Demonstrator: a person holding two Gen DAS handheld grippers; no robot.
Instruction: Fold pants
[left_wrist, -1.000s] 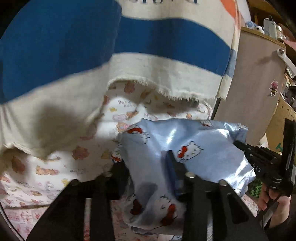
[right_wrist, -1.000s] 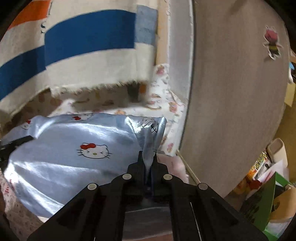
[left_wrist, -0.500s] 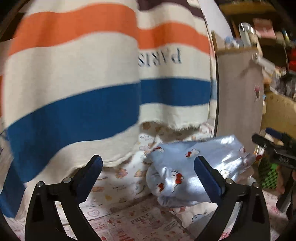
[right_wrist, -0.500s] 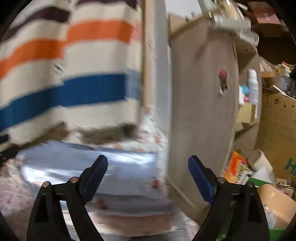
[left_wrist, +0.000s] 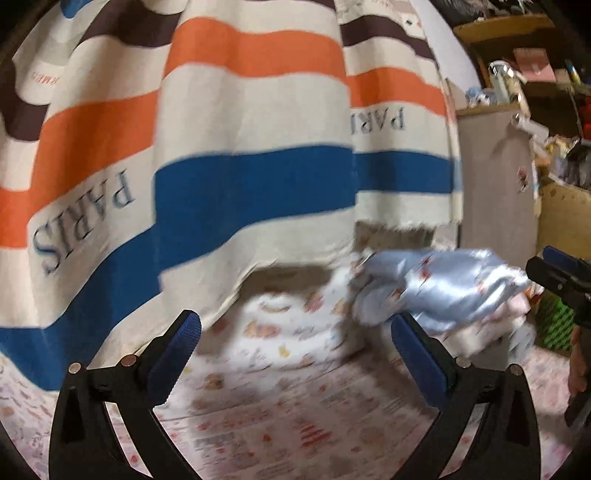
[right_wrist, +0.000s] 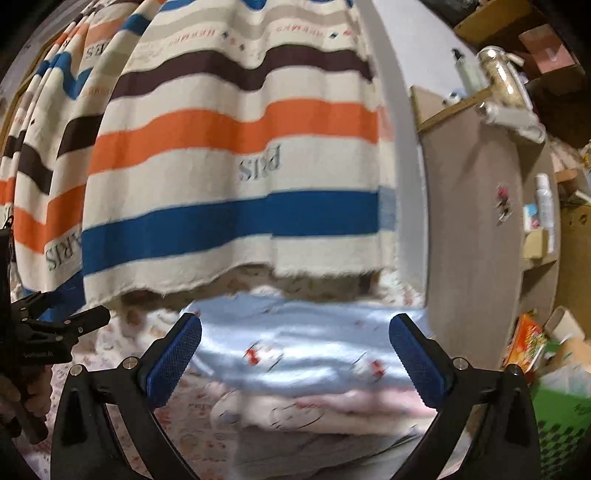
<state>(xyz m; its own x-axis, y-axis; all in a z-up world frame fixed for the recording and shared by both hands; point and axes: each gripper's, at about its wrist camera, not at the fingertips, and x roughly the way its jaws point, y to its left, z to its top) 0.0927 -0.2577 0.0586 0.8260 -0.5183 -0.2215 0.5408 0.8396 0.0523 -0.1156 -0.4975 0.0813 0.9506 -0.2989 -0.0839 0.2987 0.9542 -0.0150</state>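
We see the pants (right_wrist: 295, 343) as a folded bundle of shiny pale-blue fabric with small red-bowed cartoon prints. They lie flat just ahead of the right hand-held gripper (right_wrist: 295, 354), between its spread blue pads, and ahead-right of the left hand-held gripper (left_wrist: 295, 354).

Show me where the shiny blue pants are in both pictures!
Left wrist view: the blue pants sit right of middle, just past the right finger.
Right wrist view: the blue pants lie low in the middle, between the two open fingers, on a pink cloth.
Shared landmark: the striped blanket hanging behind them.
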